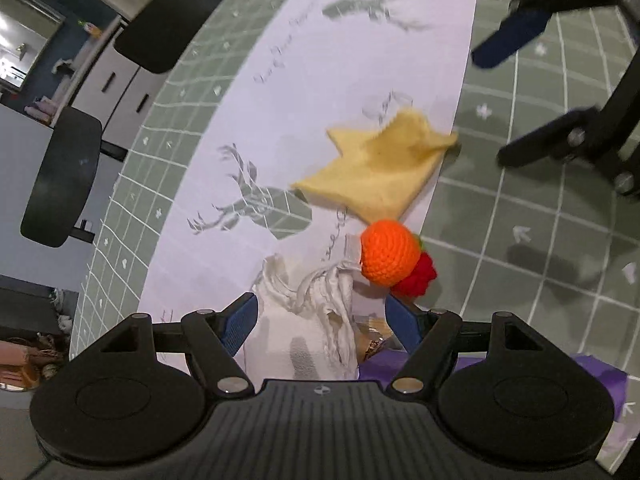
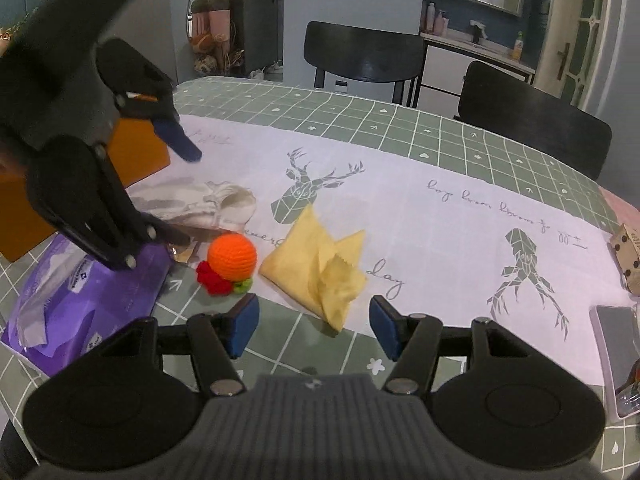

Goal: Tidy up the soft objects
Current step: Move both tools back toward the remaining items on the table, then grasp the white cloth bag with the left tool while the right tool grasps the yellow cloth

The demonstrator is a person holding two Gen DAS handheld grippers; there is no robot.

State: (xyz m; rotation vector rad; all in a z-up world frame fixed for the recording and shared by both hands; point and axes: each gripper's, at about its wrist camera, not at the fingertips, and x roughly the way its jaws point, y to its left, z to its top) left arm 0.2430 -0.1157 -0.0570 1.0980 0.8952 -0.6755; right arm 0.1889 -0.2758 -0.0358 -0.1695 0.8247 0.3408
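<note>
— Currently, what is the position at the yellow cloth [image 2: 316, 270]?

— It lies loosely folded on the white runner [image 2: 440, 232] with one corner over the edge onto the green tablecloth [image 2: 360, 116]. The right gripper [image 2: 314, 326] hovers just short of that near corner, jaws apart, nothing between them. The left gripper [image 1: 320, 320] sits on the far side of the orange crochet ball [image 2: 232, 258], also with jaws apart, above the white cloth bag [image 1: 308, 300]; neither holds anything.

— And the other soft items, relative to the yellow cloth?

— The orange ball and its red crochet piece [image 2: 212, 280] lie just beside the cloth's left edge, not touching it. The white bag lies beyond the ball. A purple packet [image 2: 80, 300] lies further left still.

— Which way does the cloth run?

— Its long axis appears diagonal, from the far point near the deer print to the near corner facing the right gripper. A raised, crumpled fold stands at the middle.

— Recommendation for the step in hand?

— Judged to be a pick of the cloth. Approach low along that axis, close on the near corner or the raised fold where layers stack, and lift clear of the ball.
</note>
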